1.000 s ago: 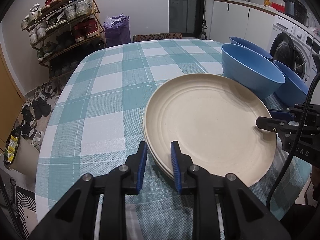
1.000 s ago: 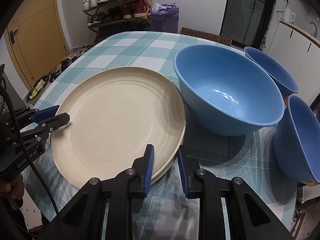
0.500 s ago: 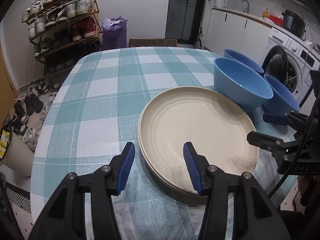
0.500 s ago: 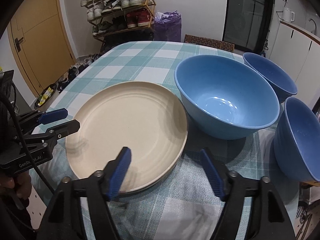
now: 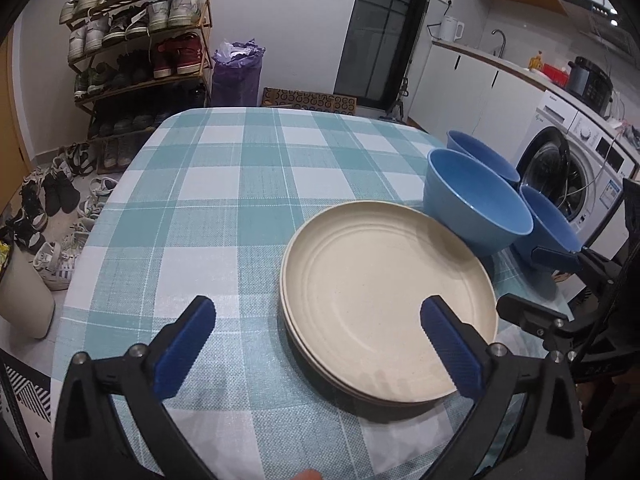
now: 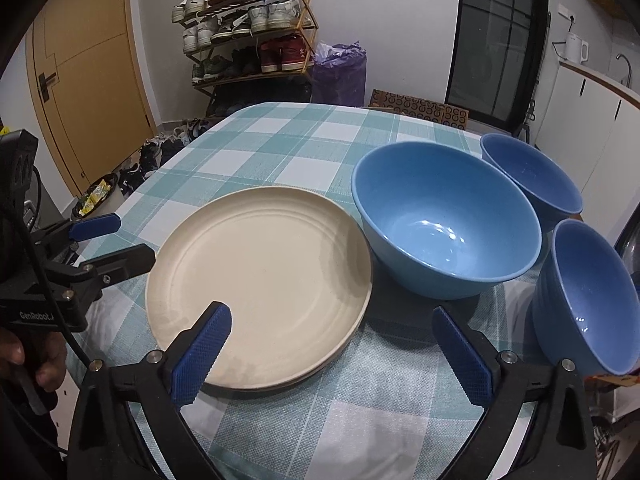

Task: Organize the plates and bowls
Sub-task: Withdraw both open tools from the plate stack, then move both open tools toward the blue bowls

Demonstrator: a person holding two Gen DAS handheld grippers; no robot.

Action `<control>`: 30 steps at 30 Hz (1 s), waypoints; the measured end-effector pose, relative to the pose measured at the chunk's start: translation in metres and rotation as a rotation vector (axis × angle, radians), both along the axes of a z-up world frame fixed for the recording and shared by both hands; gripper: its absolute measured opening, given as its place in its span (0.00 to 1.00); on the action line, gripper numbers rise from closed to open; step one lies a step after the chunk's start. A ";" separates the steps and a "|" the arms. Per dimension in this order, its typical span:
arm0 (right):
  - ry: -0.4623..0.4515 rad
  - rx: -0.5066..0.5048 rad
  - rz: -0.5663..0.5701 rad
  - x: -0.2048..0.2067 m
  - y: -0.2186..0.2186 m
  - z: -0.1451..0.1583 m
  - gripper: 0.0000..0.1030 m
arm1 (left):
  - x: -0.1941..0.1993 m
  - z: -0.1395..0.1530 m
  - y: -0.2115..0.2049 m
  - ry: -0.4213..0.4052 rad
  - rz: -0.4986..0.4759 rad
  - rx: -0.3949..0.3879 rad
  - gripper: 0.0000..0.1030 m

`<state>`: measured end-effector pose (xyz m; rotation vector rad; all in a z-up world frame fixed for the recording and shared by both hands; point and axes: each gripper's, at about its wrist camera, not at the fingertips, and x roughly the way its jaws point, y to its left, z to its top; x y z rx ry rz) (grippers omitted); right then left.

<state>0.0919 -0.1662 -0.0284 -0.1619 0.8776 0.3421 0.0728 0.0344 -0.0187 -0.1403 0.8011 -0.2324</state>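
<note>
A stack of cream plates (image 5: 384, 296) (image 6: 260, 280) lies on the checked tablecloth. A large blue bowl (image 5: 476, 204) (image 6: 444, 224) stands just beyond it, with two smaller blue bowls (image 6: 528, 176) (image 6: 584, 296) to its right. My left gripper (image 5: 317, 306) (image 6: 120, 240) hovers over the stack's left near rim. Its jaws are opening wide and the pads touch nothing. My right gripper (image 6: 331, 314) (image 5: 532, 280) hangs above the stack's right near rim. Its jaws are also opening and hold nothing.
The teal checked table (image 5: 208, 200) drops off at its near edge under both grippers. A washing machine (image 5: 568, 168) stands close behind the bowls. A shoe rack (image 6: 248, 40) and a purple bag (image 6: 340, 76) are beyond the far end. A hand (image 6: 24, 360) holds the left gripper.
Both grippers were shut on the plate rim. They have let go, spread their jaws wide and drawn back and up. The plates stay flat on the table.
</note>
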 end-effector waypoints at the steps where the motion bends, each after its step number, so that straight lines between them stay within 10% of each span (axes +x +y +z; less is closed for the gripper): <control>1: -0.002 -0.001 0.001 0.000 0.000 0.001 0.99 | 0.000 0.001 0.000 -0.001 0.000 -0.005 1.00; 30: -0.067 0.068 -0.097 -0.006 -0.040 0.027 0.99 | 0.009 0.027 -0.026 -0.036 -0.009 0.010 1.00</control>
